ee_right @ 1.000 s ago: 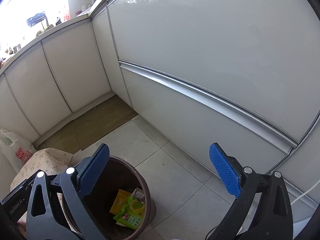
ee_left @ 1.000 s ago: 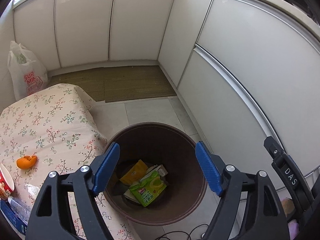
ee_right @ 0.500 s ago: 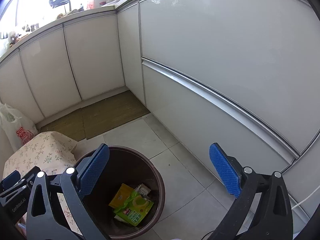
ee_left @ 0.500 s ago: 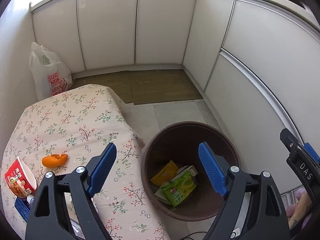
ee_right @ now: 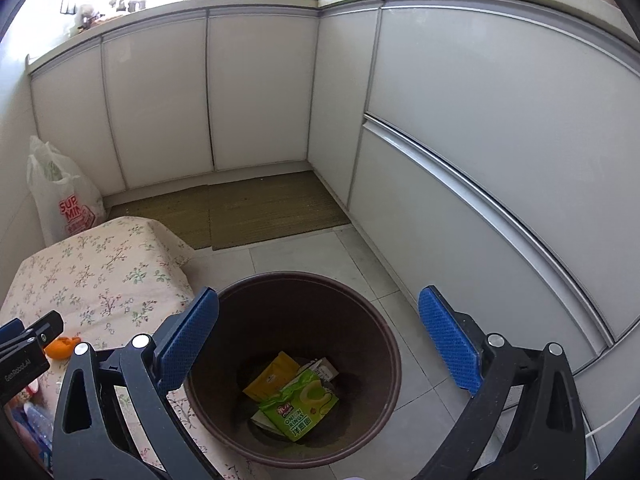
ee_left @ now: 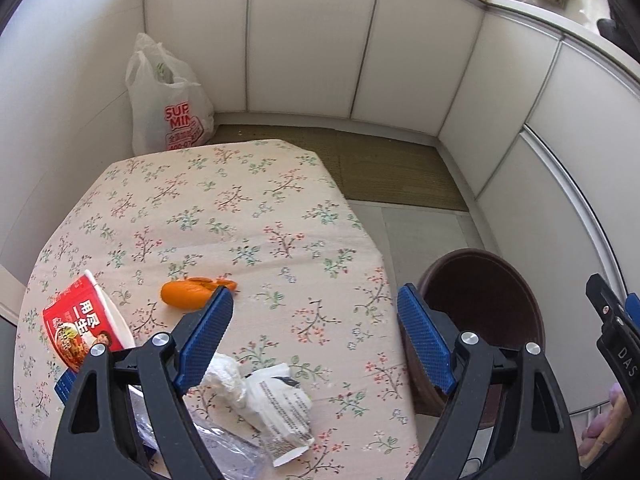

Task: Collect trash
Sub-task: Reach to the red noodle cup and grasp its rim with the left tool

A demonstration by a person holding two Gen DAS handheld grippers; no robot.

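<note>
Between the left gripper's wide, empty fingers lay bare counter; wrapper just below them, peel beside the left finger. Best approach: lower over one item only. Right gripper open, empty, above bin.

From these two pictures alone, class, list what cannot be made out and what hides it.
- Plastic bottle: left wrist view, mostly behind the left tongs and cut by the bottom edge.
- Bin: its inside is hidden by its rim here.
- Papers under the green packet: right wrist view, covered.
- Countertop items: too small.
</note>
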